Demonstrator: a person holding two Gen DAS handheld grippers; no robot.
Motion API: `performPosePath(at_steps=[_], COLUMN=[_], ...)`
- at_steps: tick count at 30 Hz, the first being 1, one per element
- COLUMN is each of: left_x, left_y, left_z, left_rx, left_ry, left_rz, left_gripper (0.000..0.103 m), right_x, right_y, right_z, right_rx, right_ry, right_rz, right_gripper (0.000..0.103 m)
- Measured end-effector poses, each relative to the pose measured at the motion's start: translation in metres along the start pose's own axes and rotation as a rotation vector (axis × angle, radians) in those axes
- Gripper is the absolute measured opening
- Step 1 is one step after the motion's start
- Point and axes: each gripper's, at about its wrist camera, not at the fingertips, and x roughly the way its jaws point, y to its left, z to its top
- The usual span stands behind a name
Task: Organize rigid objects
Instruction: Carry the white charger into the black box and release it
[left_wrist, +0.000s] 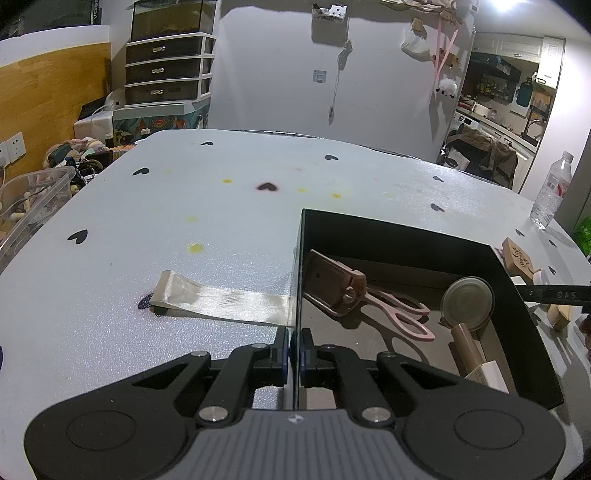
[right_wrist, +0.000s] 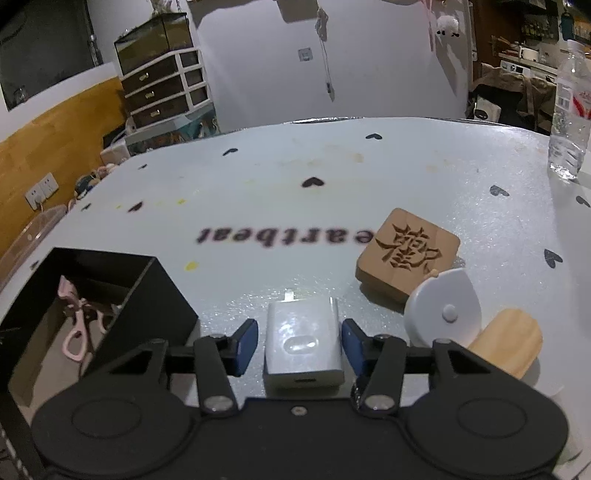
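Desk pale, heart-printed. Left tongs pinched the black box wall; right tongs spread, straddling white charger, not touching.

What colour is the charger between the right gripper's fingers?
White; the charger shows best in the right wrist view.

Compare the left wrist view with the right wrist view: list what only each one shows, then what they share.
Only the left wrist view: the left gripper shut on the black box's wall, a cream ribbon lying on the table, and a round tin inside the box.

Only the right wrist view: the right gripper open around a white charger, pads not touching it, and a white round disc.

Both: the black box, the pink scissors in it, the carved wooden block, the water bottle and the heart-print table.
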Motion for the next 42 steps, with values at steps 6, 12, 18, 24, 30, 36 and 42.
performPosePath(at_steps=[6,12,18,24,30,36,42], left_x=[0.0,0.0,0.002,0.003,0.003,0.004,0.006], left_y=[0.0,0.0,0.002,0.004,0.004,0.004,0.004], left_z=[0.0,0.0,0.0,0.0,0.0,0.0,0.002], left_rx=[0.0,0.0,0.003,0.011,0.013,0.023,0.03], left_ry=[0.0,0.0,0.0,0.001,0.002,0.006,0.012], left_rz=[0.0,-0.001,-0.006,-0.011,-0.012,-0.016,-0.023], left_gripper=[0.005,0.005,0.005,0.005,0.006,0.006,0.006], right_x=[-0.003,-0.04,-0.051,-0.025,0.0,0.009,-0.001], right_y=[-0.002,0.015,0.065,0.119,0.151,0.147,0.135], right_z=[0.002,0.018,0.024,0.014,0.006,0.005,0.011], right_rx=[0.0,-0.015,-0.216,-0.476,-0.63,-0.7,-0.741], right_ry=[-0.018,-0.12,-0.059,0.156,0.294,0.386,0.428], right_rz=[0.031,0.21,0.526,0.685,0.723,0.691,0.706], right_gripper=[0.046,0.046,0.046,0.046,0.046,0.046,0.056])
